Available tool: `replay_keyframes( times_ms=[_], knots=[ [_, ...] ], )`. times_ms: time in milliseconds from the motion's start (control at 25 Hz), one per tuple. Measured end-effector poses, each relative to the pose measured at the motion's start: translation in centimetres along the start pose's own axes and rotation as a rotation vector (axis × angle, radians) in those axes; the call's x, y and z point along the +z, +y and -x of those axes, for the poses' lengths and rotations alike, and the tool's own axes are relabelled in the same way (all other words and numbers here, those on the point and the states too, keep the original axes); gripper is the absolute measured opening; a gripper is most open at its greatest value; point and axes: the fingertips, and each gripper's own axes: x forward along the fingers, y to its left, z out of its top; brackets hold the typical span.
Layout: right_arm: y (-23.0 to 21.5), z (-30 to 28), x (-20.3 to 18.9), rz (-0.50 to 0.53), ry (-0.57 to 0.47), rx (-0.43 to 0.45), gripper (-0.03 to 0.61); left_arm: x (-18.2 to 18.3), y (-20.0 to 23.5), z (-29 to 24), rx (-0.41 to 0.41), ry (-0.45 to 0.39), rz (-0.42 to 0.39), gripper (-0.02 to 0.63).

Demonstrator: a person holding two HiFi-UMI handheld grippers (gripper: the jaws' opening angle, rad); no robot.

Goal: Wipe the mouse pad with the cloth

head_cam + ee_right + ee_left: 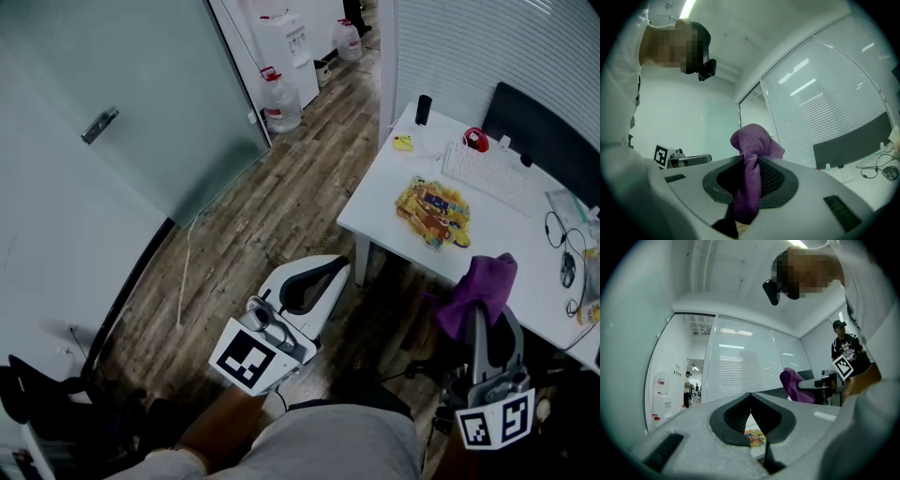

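- Pinching the purple cloth (487,281) tight in the right gripper (480,314), squeezing its middle and letting the top flop over, up in the air just off the near edge of the white table (384,187).
- Lying flat on the near half of the table: a colourful sheet (431,211), probably the mouse pad, not yet touching the cloth.
- Hanging just off the near corner of the table, over the wood floor (272,216): the left gripper (339,267), pressing its jaws together on nothing.
- Maybe losing the cloth while rubbing, from gripping only a small bunch of it.
- Maybe pushing the light sheet along the table, with nothing pinning it down.
- Maybe snagging the mouse (567,270) and its cords at the right end of the table, or bumping the keyboard (487,173) on the far side.
- Being hard to tell: whether the crinkly-looking sheet really is the mouse pad.
- Being cut off: the right end of the table.
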Motion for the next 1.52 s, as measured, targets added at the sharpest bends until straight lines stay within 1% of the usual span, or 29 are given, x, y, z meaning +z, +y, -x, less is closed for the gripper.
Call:
replay_keyframes(
  times_ms=[320, 600, 800, 1120, 1360, 1520],
  knots=[
    [-6.5, -3.9, -1.0, -0.018, 0.005, -0.004, 0.064, -1.7, 2.0, -7.5, -0.011, 0.022, -0.014, 0.015],
    [-10.2, -6.8, -1.3, -0.029, 0.005, 0.009, 0.064, -2.4, 3.6, -11.6, 0.001, 0.036, -0.024, 0.015],
    [-11.5, -8.4, -1.4, -0.028, 0.009, 0.013, 0.064, -2.9, 4.5, -13.6, -0.003, 0.048, -0.024, 0.015],
    [-12.7, -10.5, -1.9, -0.021, 0.02, -0.007, 0.064, -3.8, 6.1, -16.3, -0.029, 0.045, -0.017, 0.015],
    [-12.9, -13.1, -2.8, -0.011, 0.032, -0.042, 0.064, -4.9, 8.6, -18.2, -0.068, 0.044, -0.012, 0.015],
    [-12.9, -15.3, -3.6, -0.002, 0.052, -0.076, 0.064, -5.8, 10.6, -19.5, -0.108, 0.051, -0.01, 0.015]
  ],
)
